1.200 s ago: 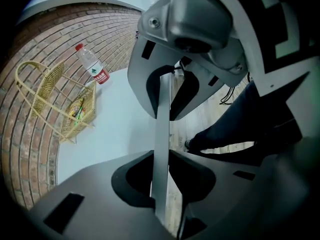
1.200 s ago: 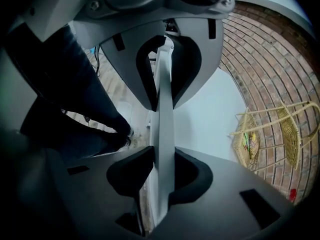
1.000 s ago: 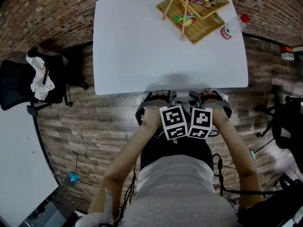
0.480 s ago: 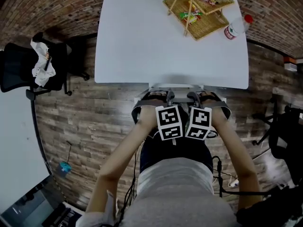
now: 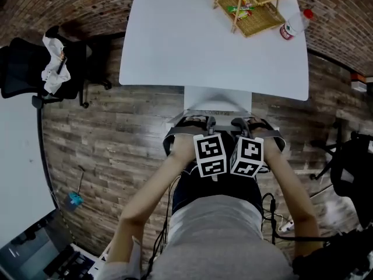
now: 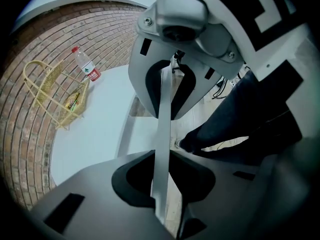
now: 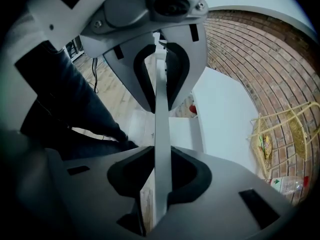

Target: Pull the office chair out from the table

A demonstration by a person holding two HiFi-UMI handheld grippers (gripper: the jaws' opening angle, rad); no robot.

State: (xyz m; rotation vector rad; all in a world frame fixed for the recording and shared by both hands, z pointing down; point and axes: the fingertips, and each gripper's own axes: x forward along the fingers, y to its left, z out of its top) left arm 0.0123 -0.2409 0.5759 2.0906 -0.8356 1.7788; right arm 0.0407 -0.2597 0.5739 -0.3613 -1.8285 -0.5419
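Observation:
The office chair's white back (image 5: 217, 100) sticks out from under the near edge of the white table (image 5: 175, 45). My left gripper (image 5: 201, 122) and right gripper (image 5: 247, 123) sit side by side on its top rim, both pointing steeply down. In the left gripper view the thin pale rim (image 6: 163, 109) runs between the jaws of the left gripper (image 6: 161, 134), which is shut on it. The right gripper (image 7: 161, 134) clamps the same rim (image 7: 161, 104); its jaws have just been closing slightly on it. My arms and body hide the seat.
A bamboo rack with snack packets (image 5: 250, 7) and a water bottle (image 5: 294, 23) stand on the table's far right. A black chair with a white cloth (image 5: 35, 69) is at the left, and another dark chair (image 5: 355, 168) at the right. Cables (image 5: 274, 212) lie on the wooden floor.
The chair back has come further out from under the table towards me, and more white shows past the table edge. Both grippers keep their hold on the rim.

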